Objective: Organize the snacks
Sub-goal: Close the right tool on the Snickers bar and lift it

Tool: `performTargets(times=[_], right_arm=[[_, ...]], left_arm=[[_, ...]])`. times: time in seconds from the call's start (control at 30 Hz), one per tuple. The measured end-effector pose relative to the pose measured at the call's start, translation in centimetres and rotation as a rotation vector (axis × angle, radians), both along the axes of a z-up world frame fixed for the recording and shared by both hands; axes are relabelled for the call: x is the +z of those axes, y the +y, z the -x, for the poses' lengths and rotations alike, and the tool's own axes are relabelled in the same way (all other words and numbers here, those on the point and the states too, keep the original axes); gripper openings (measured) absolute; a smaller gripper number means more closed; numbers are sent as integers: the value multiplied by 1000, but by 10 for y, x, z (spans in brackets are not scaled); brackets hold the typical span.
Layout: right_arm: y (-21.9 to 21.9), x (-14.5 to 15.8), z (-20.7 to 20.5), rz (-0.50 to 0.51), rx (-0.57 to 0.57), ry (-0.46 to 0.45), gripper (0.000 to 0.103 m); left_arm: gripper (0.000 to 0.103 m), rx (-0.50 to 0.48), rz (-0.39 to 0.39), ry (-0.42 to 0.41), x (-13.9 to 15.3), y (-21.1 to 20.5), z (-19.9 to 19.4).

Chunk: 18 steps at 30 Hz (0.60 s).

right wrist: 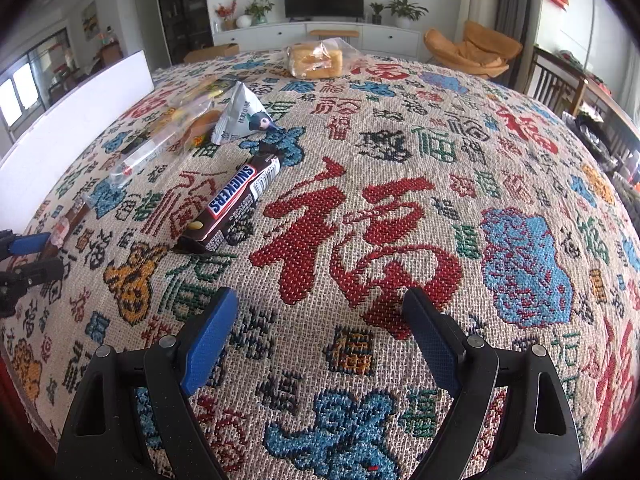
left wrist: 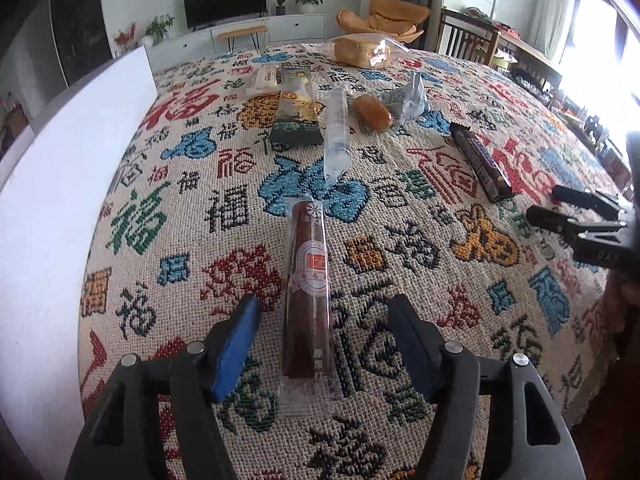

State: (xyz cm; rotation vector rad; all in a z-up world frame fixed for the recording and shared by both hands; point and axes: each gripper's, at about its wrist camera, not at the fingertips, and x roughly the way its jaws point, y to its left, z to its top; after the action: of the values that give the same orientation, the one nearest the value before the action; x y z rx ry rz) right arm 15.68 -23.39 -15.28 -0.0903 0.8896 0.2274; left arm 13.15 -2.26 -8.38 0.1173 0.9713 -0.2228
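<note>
My left gripper (left wrist: pixel 324 312) is open, its blue pads on either side of a long dark red snack stick in clear wrap (left wrist: pixel 308 284) lying on the patterned cloth. Beyond it lie a clear tube packet (left wrist: pixel 336 136), a dark green packet (left wrist: pixel 296 108), a small white packet (left wrist: pixel 263 80), a bun in a torn wrapper (left wrist: pixel 374 114), a Snickers bar (left wrist: pixel 480 160) and bagged bread (left wrist: pixel 362 52). My right gripper (right wrist: pixel 320 312) is open and empty above the cloth, with the Snickers bar (right wrist: pixel 232 208) ahead to its left. It also shows in the left wrist view (left wrist: pixel 560 204).
A white board (left wrist: pixel 68 184) stands along the table's left side, also in the right wrist view (right wrist: pixel 72 120). The patterned tablecloth (right wrist: pixel 400 220) covers the whole table. Wooden chairs (left wrist: pixel 468 36) and an orange armchair (right wrist: pixel 472 48) stand beyond the far edge.
</note>
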Motion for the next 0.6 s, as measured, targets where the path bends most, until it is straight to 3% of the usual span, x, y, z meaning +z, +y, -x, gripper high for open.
performTargets(times=[0.1,0.13,0.23,0.27,0.4,0.47,0.53,0.6], right_arm=[[-3,1,-1,-31,2,0,88],[-6,3,-3,-63,-8,11,87],[-14,19,-19,-301,-62,105,86],[-9,27,-26,-334,-66,122,86],[31,30,-75,-270,-76,281,84],[46,25,-94,-220,-92,325,72],[56,17,-104,-190,-107,369,39],[57,16,-107,-185,-131,382,38]], left_arm=[[37,-16,10,-26,2,-2,4],[22,-20,14,-31,3,-1,4],[20,-5,56,-30,4,6,4],[20,5,74,-30,4,9,5],[19,22,132,-43,10,20,13],[19,21,145,-63,18,26,19],[19,29,169,-80,26,35,23],[19,45,212,-93,34,45,24]])
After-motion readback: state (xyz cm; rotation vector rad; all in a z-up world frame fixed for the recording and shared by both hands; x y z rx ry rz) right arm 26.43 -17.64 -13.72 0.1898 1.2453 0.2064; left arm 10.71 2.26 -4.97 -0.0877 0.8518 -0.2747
